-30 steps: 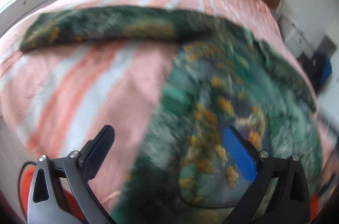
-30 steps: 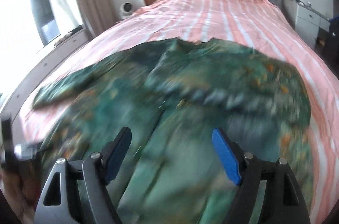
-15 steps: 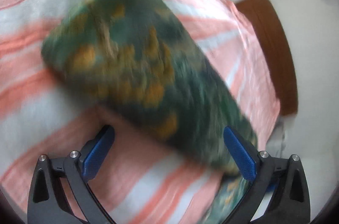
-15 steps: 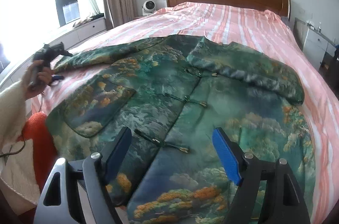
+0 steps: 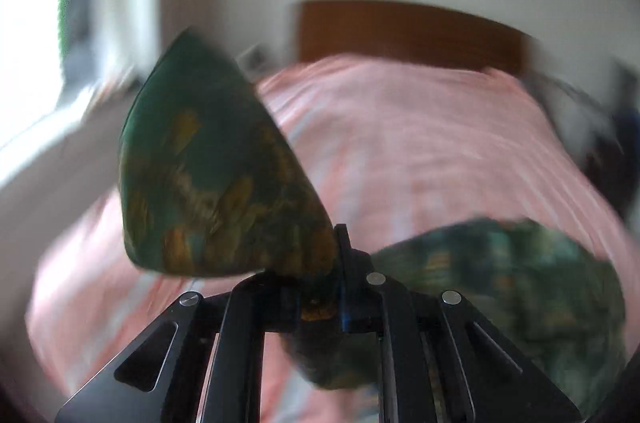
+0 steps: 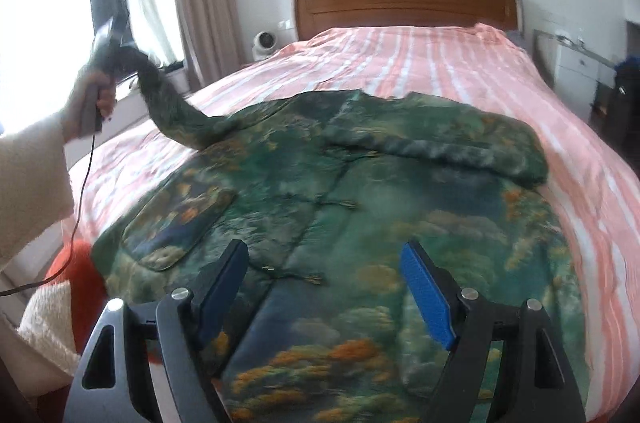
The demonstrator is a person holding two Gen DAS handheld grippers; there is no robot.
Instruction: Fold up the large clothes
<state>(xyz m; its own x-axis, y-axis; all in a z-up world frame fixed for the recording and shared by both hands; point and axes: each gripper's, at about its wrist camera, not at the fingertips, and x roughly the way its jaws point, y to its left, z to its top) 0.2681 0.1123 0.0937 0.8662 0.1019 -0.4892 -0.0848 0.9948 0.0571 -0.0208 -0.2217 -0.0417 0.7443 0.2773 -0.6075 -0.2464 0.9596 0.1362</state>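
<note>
Two views are covering this moment, and we are taking the left wrist view first. Our left gripper [image 5: 320, 299] has just been closing, and its jaws are now pinching the cuff end of the jacket's sleeve [image 5: 216, 183], with fabric clamped between them. The sleeve is standing up from the jaws as a stiff, padded cone, dark green with orange patches. The rest of the jacket [image 5: 520, 283] is lying low and to the right on the pink striped bedspread [image 5: 420, 143]. The whole view is blurred.

In the right wrist view, our right gripper [image 6: 324, 299] is hovering over the hem with its blue-padded jaws spread and nothing between them. The jacket [image 6: 360, 203] is lying flat, front up, on the bedspread [image 6: 440, 63], its long axis running from the gripper toward the wooden headboard [image 6: 404, 3]. Our left hand [image 6: 90, 95] is holding the sleeve [image 6: 172, 111] raised at the left, so the sleeve is arching down to the shoulder. The opposite sleeve [image 6: 440, 151] is already lying folded across the chest. We judge that the raised sleeve needs carrying rightward across the body, and the left hand is the nearer one. The fabric is looking thick, quilted and slightly glossy.
</note>
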